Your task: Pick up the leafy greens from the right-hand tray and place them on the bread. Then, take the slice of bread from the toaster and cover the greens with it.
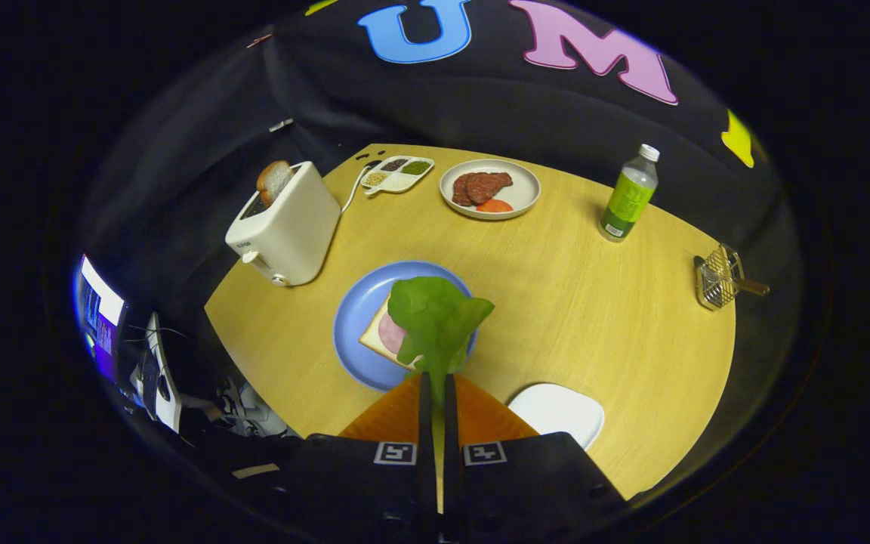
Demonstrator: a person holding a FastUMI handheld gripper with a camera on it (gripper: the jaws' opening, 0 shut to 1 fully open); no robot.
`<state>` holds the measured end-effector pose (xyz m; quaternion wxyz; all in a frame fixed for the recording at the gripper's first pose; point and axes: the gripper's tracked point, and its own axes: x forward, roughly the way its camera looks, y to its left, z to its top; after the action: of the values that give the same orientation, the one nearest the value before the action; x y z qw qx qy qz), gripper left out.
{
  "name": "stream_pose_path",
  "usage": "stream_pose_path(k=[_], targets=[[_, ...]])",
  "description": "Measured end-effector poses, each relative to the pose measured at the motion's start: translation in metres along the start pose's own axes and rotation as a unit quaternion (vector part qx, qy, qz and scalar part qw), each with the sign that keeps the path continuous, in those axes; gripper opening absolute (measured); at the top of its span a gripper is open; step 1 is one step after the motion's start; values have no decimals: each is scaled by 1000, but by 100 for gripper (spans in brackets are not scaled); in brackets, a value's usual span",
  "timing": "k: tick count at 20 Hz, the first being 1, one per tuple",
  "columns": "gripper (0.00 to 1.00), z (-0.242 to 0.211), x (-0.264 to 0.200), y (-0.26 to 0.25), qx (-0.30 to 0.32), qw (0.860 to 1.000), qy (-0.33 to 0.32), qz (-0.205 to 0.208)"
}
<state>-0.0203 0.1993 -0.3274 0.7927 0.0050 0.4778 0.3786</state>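
My gripper [435,384] is shut on the stem of the leafy greens [435,317], which hang in the air just ahead of the fingertips. Under the greens lies a blue plate [356,317] with a slice of bread [376,338] and a pink slice of ham [391,332] on it; the leaf hides part of both. A white toaster [284,225] stands beyond the plate to the left, with a slice of bread [275,181] sticking up from its slot. The white tray [559,412] lies to the right of the fingers, with nothing on it.
At the back of the round wooden table [578,302] sit a white plate of meat slices [489,189] and a small divided dish of seeds [397,174]. A green-labelled bottle [629,195] stands back right, a wire basket [718,278] at the right edge. A monitor [99,317] lies off-table left.
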Motion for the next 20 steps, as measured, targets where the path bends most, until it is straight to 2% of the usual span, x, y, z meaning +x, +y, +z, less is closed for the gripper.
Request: stream_pose_path(k=[6,12,14,18,20], targets=[[8,27,32,37,-16,1000,5,14],[12,38,44,37,-17,1000,4,3],[19,42,47,31,-12,1000,0,-9],[63,41,50,26,-9,1000,0,-19],[67,43,47,24,-8,1000,-4,-20]])
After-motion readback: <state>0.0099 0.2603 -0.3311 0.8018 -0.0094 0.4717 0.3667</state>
